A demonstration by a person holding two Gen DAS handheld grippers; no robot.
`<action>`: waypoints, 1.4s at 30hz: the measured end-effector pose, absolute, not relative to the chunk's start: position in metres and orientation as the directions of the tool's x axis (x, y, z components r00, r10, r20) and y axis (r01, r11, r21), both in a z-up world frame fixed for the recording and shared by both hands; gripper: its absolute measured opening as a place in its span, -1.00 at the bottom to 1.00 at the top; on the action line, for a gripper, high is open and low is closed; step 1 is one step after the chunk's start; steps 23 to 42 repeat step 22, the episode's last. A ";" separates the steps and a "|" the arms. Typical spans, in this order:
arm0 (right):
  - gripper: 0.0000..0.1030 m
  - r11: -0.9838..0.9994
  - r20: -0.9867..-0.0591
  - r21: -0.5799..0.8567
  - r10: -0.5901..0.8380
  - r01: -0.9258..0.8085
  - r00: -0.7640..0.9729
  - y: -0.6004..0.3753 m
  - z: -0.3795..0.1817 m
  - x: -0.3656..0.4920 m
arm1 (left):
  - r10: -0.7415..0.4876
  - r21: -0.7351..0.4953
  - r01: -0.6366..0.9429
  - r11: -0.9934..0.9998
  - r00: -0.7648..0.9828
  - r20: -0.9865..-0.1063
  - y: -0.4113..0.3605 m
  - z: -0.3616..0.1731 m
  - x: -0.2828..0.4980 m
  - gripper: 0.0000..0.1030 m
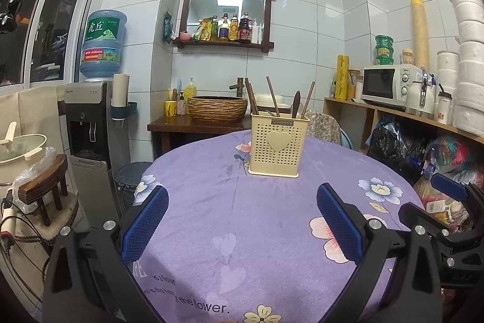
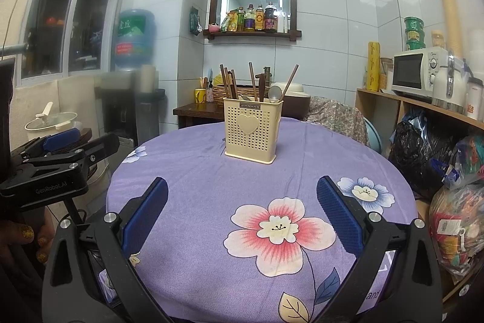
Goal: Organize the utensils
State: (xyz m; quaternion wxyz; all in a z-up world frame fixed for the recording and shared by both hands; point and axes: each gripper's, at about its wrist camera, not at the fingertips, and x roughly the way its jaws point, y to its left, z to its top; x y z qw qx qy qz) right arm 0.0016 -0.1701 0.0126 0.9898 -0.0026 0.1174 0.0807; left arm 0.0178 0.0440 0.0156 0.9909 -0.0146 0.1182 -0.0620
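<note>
Standing on the purple-clothed worktop (image 1: 211, 202), cream utensil holder (image 1: 276, 147) keeps chopsticks (image 1: 251, 97) and spoon (image 2: 274, 94) upright. Left gripper (image 1: 242, 220) and right gripper (image 2: 242, 214) released, empty, path unobstructed. Utensils' lower ends hidden inside holder.

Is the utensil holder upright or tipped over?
Upright: the utensil holder stands flat on the tablecloth, chopsticks and spoon sticking up from it.

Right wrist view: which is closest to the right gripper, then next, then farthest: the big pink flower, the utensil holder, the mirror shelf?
From the right gripper:
1. Big pink flower, between its fingers, on the tablecloth.
2. Utensil holder, mid-table.
3. Mirror shelf, on the back wall.
</note>
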 end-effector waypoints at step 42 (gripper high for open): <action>0.89 0.988 -0.237 0.018 0.151 -0.152 0.960 -0.172 0.010 0.003 | -0.115 -0.056 0.103 0.993 0.950 -0.289 0.046 0.009 0.025 0.90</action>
